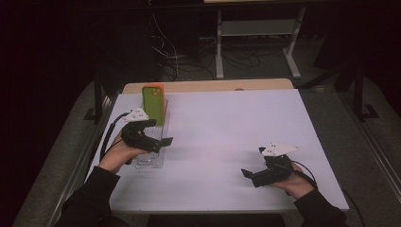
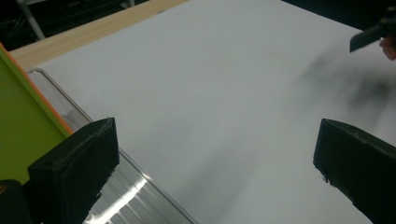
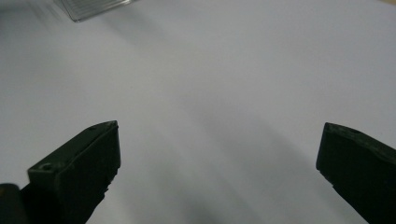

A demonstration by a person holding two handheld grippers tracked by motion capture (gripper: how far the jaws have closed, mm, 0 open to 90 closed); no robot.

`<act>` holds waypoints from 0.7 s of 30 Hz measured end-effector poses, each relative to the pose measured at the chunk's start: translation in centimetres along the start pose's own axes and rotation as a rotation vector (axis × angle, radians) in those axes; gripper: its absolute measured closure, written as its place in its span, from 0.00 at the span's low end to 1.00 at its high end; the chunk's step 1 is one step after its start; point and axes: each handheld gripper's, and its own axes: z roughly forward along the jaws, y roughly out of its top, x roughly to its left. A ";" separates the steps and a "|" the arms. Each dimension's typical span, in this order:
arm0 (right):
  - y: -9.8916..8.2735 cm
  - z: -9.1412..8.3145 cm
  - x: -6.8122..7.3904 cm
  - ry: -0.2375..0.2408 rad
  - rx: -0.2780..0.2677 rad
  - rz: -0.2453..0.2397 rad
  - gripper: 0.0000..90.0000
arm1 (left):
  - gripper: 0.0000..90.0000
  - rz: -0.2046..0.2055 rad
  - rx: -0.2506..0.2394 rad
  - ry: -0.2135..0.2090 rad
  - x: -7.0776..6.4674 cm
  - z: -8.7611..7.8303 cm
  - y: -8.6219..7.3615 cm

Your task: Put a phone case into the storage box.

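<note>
Green phone [image 1: 154, 103] stands propped in a clear stand [image 1: 152, 156], left of frame. Left tool [image 1: 158, 142] and right tool [image 1: 250, 176] both gape wide, holding nothing.

- Table [image 1: 227, 123]: white top, with a light wooden strip along its far edge.
- Phone [image 1: 153, 103]: green back, orange rim, standing upright at the far end of a clear tray.
- Clear tray [image 1: 150, 160]: long, see-through, lying on the left part of the table.
- Left gripper [image 1: 158, 142]: black, white three-cornered plate on top, held by the left hand [image 1: 120, 153] over the tray just before the phone; jaws point right.
- Right gripper [image 1: 253, 176]: black, white plate on top, held by the right hand [image 1: 295, 182] low over bare table near the right front; jaws point left.
- Both sleeves dark.
- Background: dark floor, cables, white frame legs.
</note>
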 end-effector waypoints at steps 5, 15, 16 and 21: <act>0.6 -0.5 0.0 0.010 -0.017 -0.007 0.00 | 0.00 0.014 0.014 -0.010 -0.7 0.0 -1.5; 1.3 -0.8 0.1 0.026 -0.025 -0.027 0.00 | 0.00 0.021 0.015 -0.023 -1.5 0.0 -4.1; 1.4 -0.8 0.1 0.022 -0.026 -0.032 0.00 | 0.00 0.017 0.014 -0.026 -1.6 0.0 -4.3; 1.4 -0.8 0.2 0.031 -0.021 -0.033 0.00 | 0.00 0.022 0.034 -0.032 -1.7 0.1 -5.0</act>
